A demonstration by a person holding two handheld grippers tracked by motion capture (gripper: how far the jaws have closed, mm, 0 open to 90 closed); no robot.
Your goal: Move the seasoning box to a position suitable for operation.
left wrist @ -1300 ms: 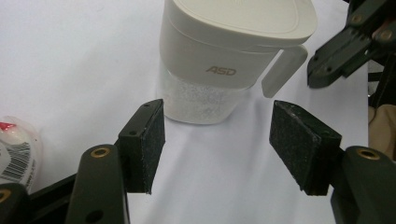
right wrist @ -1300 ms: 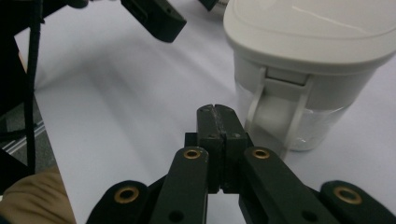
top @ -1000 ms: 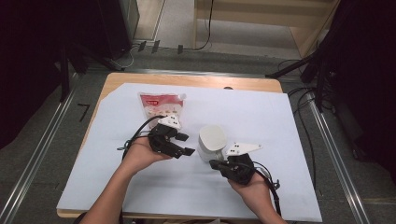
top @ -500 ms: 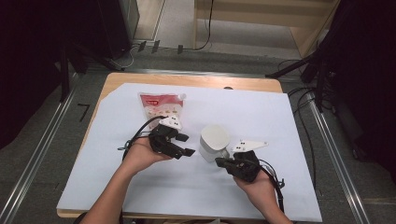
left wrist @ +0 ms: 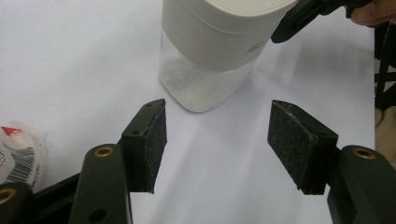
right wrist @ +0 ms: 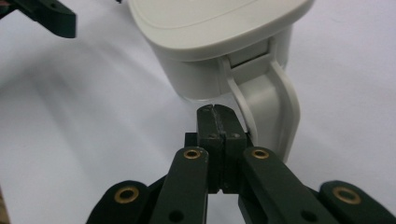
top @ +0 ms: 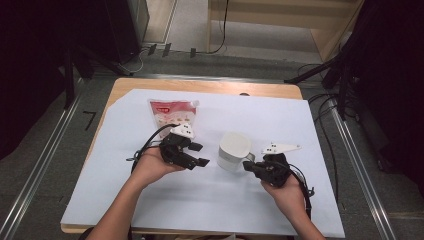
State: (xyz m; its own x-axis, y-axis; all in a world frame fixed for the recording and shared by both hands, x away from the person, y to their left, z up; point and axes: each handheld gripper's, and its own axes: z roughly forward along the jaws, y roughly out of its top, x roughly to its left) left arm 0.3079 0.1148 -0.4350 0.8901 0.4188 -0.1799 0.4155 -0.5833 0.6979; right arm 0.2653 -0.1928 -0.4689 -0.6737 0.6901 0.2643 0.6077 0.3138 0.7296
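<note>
A white lidded jug [top: 234, 150] with a clear lower part stands upright mid-table on the white sheet [top: 305, 120]. My left gripper [top: 201, 154] points at it from the left, a short way off. Its jaws are open, and in the left gripper view [left wrist: 223, 140] nothing but bare sheet lies between them in front of the jug [left wrist: 210, 51]. My right gripper [top: 248, 166] is at the jug's right side. In the right gripper view [right wrist: 218, 112] its jaws are shut together on nothing, with the tips right beside the jug's handle [right wrist: 268, 105].
A red-and-white pouch [top: 172, 114] lies flat behind the left hand, and its corner [left wrist: 18, 144] is in the left gripper view. The wooden table edge [top: 210, 86] runs along the back. Cables trail on the floor at the right.
My right hand and its shut gripper have slid to the right along the sheet, and the jug has shifted slightly to the right. The left hand has stayed put.
</note>
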